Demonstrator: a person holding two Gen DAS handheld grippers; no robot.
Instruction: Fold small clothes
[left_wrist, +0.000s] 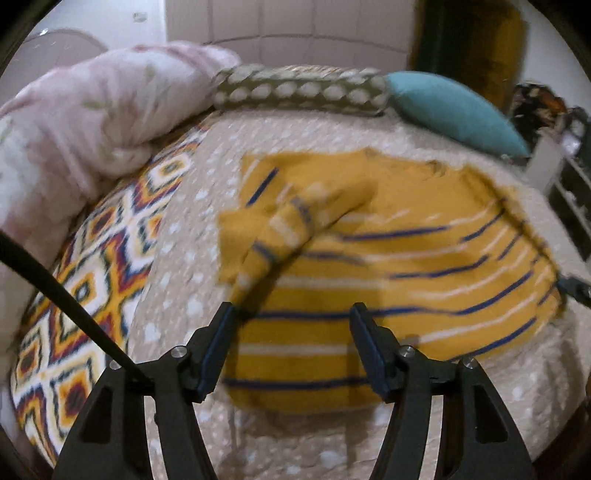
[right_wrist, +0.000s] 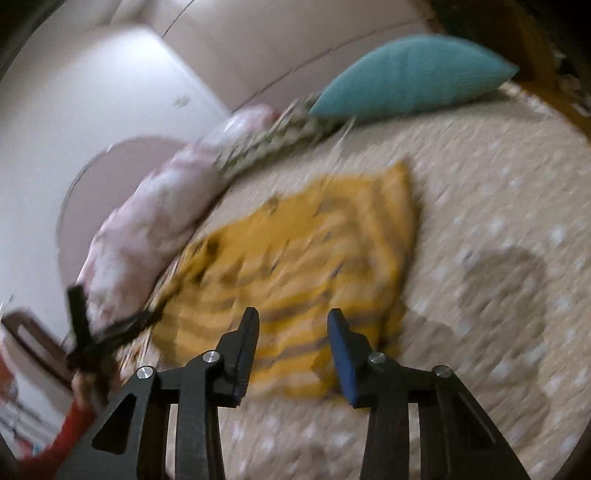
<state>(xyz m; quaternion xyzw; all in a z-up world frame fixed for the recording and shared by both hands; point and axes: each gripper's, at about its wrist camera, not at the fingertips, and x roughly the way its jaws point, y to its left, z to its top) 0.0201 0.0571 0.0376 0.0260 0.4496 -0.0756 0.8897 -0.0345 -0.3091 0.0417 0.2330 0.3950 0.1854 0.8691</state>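
A small mustard-yellow garment (left_wrist: 388, 266) with blue and white stripes lies spread on the beige dotted bed cover (left_wrist: 207, 206). One sleeve (left_wrist: 291, 229) is folded across its front. My left gripper (left_wrist: 291, 314) is open and empty, hovering over the garment's near hem. In the right wrist view the same garment (right_wrist: 303, 254) is blurred by motion. My right gripper (right_wrist: 293, 317) is open and empty, just above the garment's near edge. The other gripper (right_wrist: 88, 332) shows at the left edge of this view.
A pink-white quilt (left_wrist: 92, 125) is bunched at the left, a patterned bolster (left_wrist: 299, 90) and a teal pillow (left_wrist: 454, 110) lie at the head of the bed. A bright geometric cloth (left_wrist: 92, 288) lies on the left. A shelf (left_wrist: 569, 192) stands beyond the right side.
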